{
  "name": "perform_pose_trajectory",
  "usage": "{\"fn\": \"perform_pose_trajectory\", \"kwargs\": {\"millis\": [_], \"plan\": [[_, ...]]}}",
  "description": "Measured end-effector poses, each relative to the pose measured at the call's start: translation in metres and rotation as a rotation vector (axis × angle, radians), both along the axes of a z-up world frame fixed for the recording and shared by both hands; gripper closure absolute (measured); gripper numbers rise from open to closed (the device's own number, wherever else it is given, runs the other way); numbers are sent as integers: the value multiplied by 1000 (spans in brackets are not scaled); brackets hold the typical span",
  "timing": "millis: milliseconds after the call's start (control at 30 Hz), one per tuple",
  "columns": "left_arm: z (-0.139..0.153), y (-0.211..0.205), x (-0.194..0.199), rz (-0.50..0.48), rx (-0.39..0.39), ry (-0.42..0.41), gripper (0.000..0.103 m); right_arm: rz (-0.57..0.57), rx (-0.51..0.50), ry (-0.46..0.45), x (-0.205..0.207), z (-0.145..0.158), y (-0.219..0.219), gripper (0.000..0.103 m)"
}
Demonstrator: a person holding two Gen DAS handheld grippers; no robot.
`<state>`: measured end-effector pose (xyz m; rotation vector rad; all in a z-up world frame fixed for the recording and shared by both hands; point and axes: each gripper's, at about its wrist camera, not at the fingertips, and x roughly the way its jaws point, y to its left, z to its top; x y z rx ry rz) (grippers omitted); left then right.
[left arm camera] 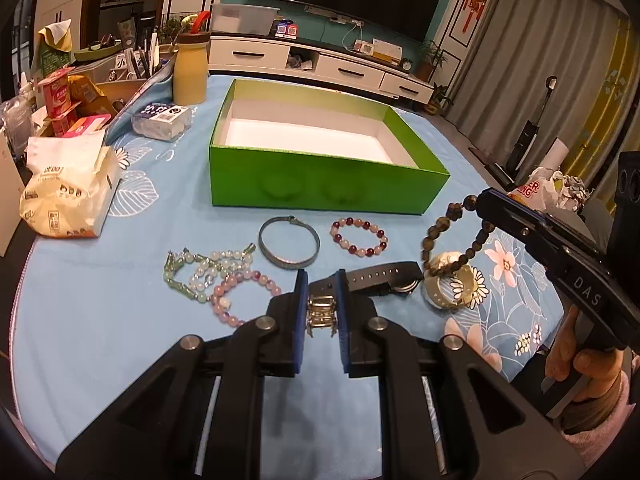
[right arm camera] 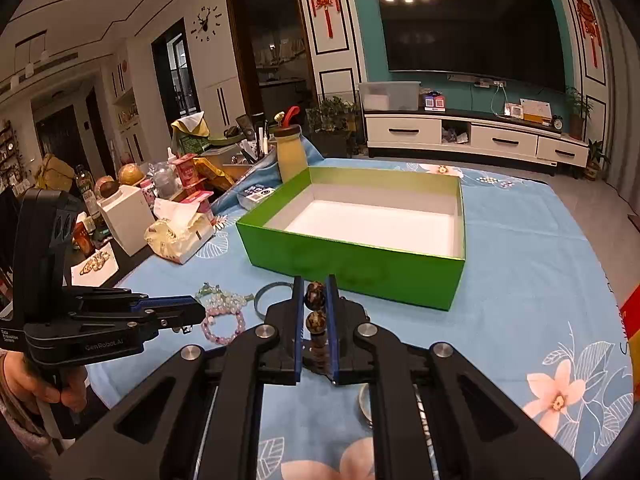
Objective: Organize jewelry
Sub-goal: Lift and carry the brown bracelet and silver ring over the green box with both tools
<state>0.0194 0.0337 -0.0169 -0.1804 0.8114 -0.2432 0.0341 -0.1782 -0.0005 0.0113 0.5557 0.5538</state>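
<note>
An open green box with a white inside stands on the blue floral tablecloth; it also shows in the right wrist view. My left gripper is shut on the metal clasp of a black-strap watch lying on the cloth. My right gripper is shut on a dark brown bead bracelet and holds it lifted; it hangs in the left wrist view. A silver bangle, a red-and-white bead bracelet, green and pink bead bracelets and a gold bangle lie before the box.
A tissue pack, a yellow bottle, a small plastic box and snack packets crowd the table's left side. A TV stand stands beyond the table.
</note>
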Motion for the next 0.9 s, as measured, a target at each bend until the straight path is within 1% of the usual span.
{"fn": "perform_pose_trajectory", "kwargs": {"millis": [233, 600, 900], "plan": [[11, -1, 7, 10, -4, -15, 90, 0, 10, -24, 5, 7, -1, 93], [20, 0, 13, 22, 3, -34, 90, -12, 16, -68, 9, 21, -1, 93], [33, 6, 26, 33, 9, -66, 90, -22, 23, -90, 19, 30, -1, 93]]}}
